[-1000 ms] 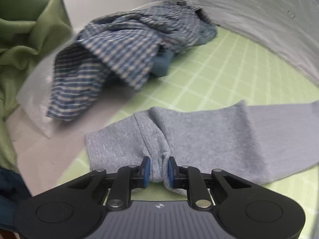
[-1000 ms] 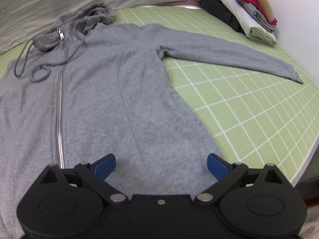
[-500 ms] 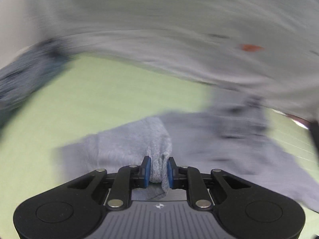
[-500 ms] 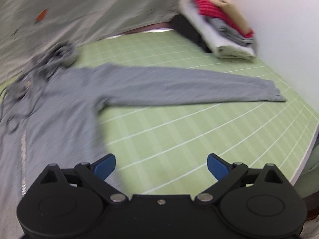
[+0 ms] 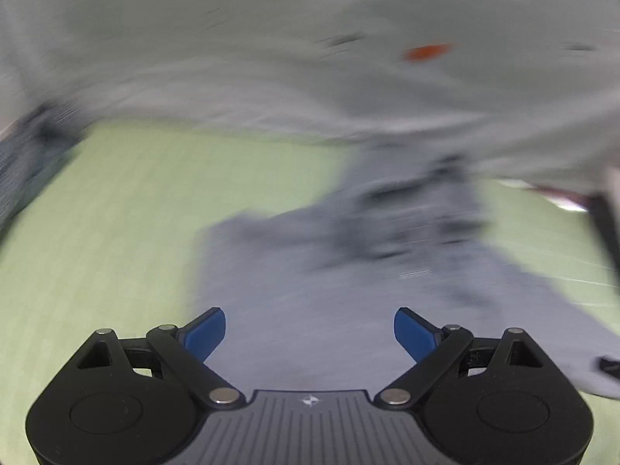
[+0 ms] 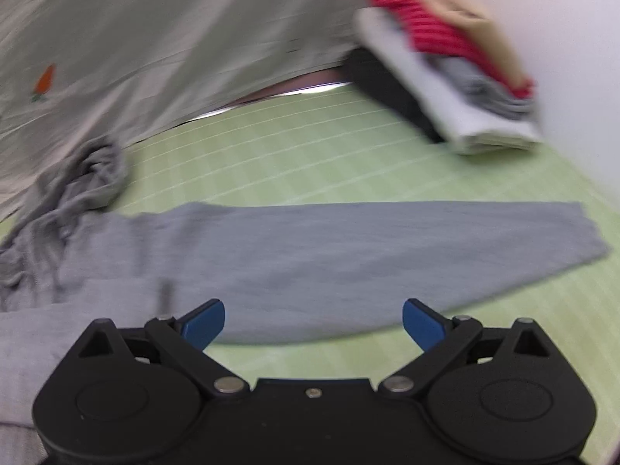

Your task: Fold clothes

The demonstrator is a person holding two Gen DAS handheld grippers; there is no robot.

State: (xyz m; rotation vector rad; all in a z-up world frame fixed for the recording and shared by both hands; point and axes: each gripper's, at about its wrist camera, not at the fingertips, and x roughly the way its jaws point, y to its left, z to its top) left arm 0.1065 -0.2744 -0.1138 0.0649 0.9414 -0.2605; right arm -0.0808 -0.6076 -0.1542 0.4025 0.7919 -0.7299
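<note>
Left gripper [image 5: 309, 329] has just let its jaws spread, nothing clamped, hovering over the grey hoodie [image 5: 329, 290]; right gripper [image 6: 313, 323] gapes above the outstretched sleeve [image 6: 387, 248]. Best pinch near the cuff and carry it across the chest flat. Green gridded mat [image 6: 310, 155], folded stack [image 6: 457, 77] far corner, pale sheet [image 6: 174, 38] behind

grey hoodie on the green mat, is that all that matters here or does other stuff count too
In the job:
grey hoodie
left gripper, open
right gripper, open

Just lying about:
folded clothes stack
pale sheet with carrot print
green mat
</note>
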